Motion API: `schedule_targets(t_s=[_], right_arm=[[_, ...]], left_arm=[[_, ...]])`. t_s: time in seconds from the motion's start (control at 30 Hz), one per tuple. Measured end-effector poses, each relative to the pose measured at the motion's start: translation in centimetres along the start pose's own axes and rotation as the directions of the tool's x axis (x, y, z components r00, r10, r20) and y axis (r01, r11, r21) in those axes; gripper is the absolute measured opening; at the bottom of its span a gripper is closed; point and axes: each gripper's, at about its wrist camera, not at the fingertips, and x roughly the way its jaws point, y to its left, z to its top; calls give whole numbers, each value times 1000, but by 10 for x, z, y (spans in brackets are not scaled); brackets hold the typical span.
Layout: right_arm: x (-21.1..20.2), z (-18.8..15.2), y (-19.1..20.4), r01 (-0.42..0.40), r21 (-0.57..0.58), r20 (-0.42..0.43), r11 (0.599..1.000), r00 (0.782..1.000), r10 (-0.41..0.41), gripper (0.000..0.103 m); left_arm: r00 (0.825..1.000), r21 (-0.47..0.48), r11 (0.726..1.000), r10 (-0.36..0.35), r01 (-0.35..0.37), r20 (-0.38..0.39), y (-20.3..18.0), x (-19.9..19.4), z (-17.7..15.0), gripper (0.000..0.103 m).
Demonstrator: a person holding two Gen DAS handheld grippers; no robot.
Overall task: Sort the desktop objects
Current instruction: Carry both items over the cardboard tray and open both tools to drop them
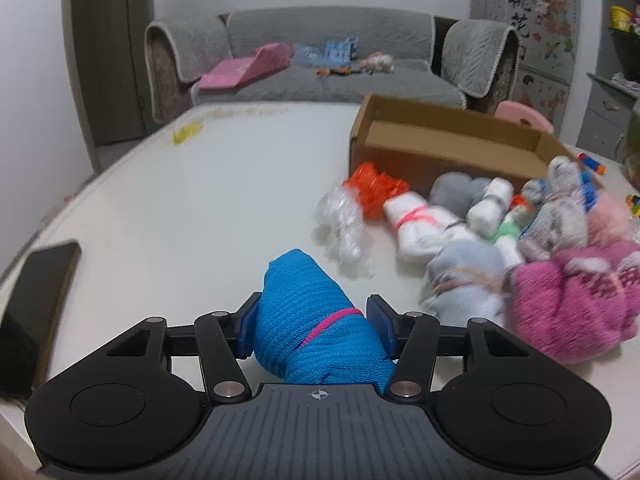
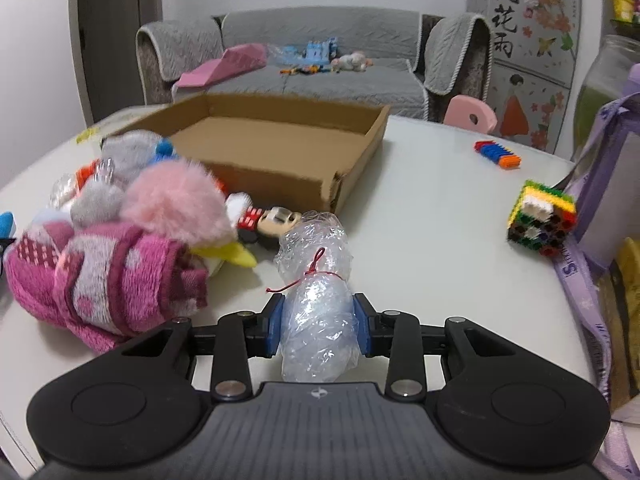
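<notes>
Left gripper (image 1: 314, 328) fingers pinch the blue roll (image 1: 316, 328), right gripper (image 2: 318, 326) fingers squeeze the plastic bundle (image 2: 318, 312); both lie lengthwise toward the box (image 2: 280, 140) ahead.

The bench (image 1: 200, 184) is white. The knit roll (image 1: 316, 320) is bright blue with a pink band. The towel (image 2: 108, 280) is magenta with pale grey checks and dots; the fluffy ball (image 2: 176, 204) is soft pink. The box (image 2: 280, 136) is plain brown. The cube (image 2: 542, 220) mixes yellow, green, white and black. The bag (image 1: 372, 188) is orange. The phone (image 1: 36, 312) is black.
</notes>
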Motion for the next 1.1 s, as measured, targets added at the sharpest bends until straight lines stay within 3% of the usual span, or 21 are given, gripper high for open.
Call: schedule_targets(t_s=[0.17, 0.3, 0.43, 0.6, 0.83, 1.0, 1.1], right_arm=[[-25, 20, -11, -26, 55, 101, 998, 995, 20, 32], [-34, 56, -13, -83, 83, 171, 993, 983, 68, 32], [-14, 91, -10, -103, 83, 200, 991, 976, 84, 33], [37, 117, -10, -125, 90, 161, 988, 981, 109, 32], [85, 105, -5, -122, 78, 35, 989, 992, 119, 33], [93, 92, 8, -106, 23, -42, 994, 993, 107, 33], [94, 87, 14, -88, -13, -78, 996, 993, 87, 33]], left_arm=[[997, 27, 999, -21, 19, 69, -5, -12, 43, 61], [991, 86, 996, -39, 28, 126, -24, -2, 95, 61], [989, 144, 989, -61, 41, 138, -50, 31, 134, 61], [988, 157, 983, -117, 100, 101, -77, 89, 166, 62], [992, 177, 977, -111, 119, -53, -92, 160, 154, 62], [982, 138, 982, -104, 126, -159, -83, 169, 132, 62], [983, 176, 979, -76, 106, -169, -86, 157, 117, 63]])
